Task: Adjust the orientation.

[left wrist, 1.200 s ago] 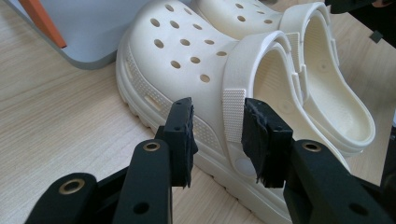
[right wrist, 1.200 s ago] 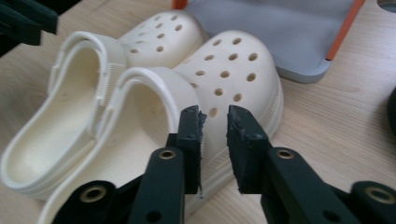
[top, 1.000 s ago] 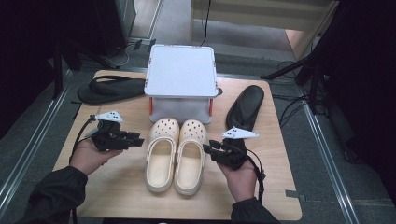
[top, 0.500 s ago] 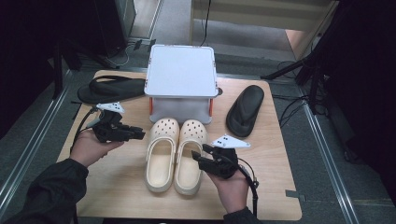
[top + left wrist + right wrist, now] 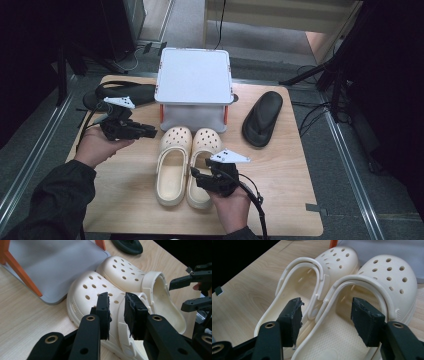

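Two cream clogs lie side by side mid-table, toes toward the box: the left clog [image 5: 172, 167] and the right clog [image 5: 204, 150]. My left gripper [image 5: 152, 132] hovers just left of the left clog's toe [image 5: 87, 290]. Its jaws [image 5: 117, 307] have just been closing to a narrow gap with nothing between them. My right gripper [image 5: 196, 177] sits over the right clog's heel. Its jaws [image 5: 327, 303] have just been opening and stand wide, straddling the right clog's heel strap [image 5: 362, 281] and the left clog's inner side [image 5: 322, 287] without pressing on either.
A white-topped box [image 5: 194, 82] on orange legs stands behind the clogs. One black flip-flop [image 5: 122, 92] lies at the back left, another [image 5: 262, 117] to the right of the box. Bare wooden tabletop [image 5: 290, 180] lies at the front right.
My right gripper has moved left and nearer, from beside the right clog to over its heel, and its jaws have spread. My left gripper has lifted toward the back, its jaws narrower.
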The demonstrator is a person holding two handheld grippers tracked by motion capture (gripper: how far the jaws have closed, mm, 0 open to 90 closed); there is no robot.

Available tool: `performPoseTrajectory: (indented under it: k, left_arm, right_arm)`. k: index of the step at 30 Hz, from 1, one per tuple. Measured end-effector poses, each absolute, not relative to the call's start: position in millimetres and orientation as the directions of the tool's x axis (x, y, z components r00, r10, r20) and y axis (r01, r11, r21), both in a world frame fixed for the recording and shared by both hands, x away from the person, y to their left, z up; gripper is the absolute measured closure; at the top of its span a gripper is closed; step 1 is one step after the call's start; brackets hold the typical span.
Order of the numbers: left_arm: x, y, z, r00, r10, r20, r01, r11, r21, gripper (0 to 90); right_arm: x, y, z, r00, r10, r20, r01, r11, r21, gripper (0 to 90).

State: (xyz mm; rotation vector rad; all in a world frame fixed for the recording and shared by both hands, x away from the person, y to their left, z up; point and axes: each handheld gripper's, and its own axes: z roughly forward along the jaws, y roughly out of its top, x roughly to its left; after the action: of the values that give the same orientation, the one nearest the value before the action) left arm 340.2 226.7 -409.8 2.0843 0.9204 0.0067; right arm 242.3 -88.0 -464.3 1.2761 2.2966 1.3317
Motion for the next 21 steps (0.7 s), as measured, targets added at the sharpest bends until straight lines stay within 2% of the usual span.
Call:
performPoseTrajectory:
  k: [10, 13, 17, 21]
  left_arm:
    - [364.2, 222.2, -393.3, 0.743, 0.605, -0.287, 0.592, -0.392, 0.705, 87.9]
    - [374.0, 220.0, -388.1, 0.744, 0.601, -0.291, 0.587, -0.382, 0.714, 88.9]
    - [388.6, 218.6, -374.7, 0.739, 0.629, -0.24, 0.566, -0.389, 0.727, 89.6]
    - [403.3, 215.9, -365.1, 0.743, 0.63, -0.226, 0.558, -0.397, 0.728, 89.4]
  right_arm:
    - [243.8, -81.9, -474.3, -0.565, 0.786, 0.252, 0.605, 0.187, 0.774, 37.2]
    - [244.9, -79.7, -476.1, -0.558, 0.792, 0.248, 0.607, 0.186, 0.773, 36.9]
    - [246.2, -77.4, -478.0, -0.555, 0.795, 0.246, 0.61, 0.188, 0.77, 36.9]
    - [245.7, -74.4, -480.3, -0.551, 0.797, 0.247, 0.613, 0.186, 0.768, 37.0]
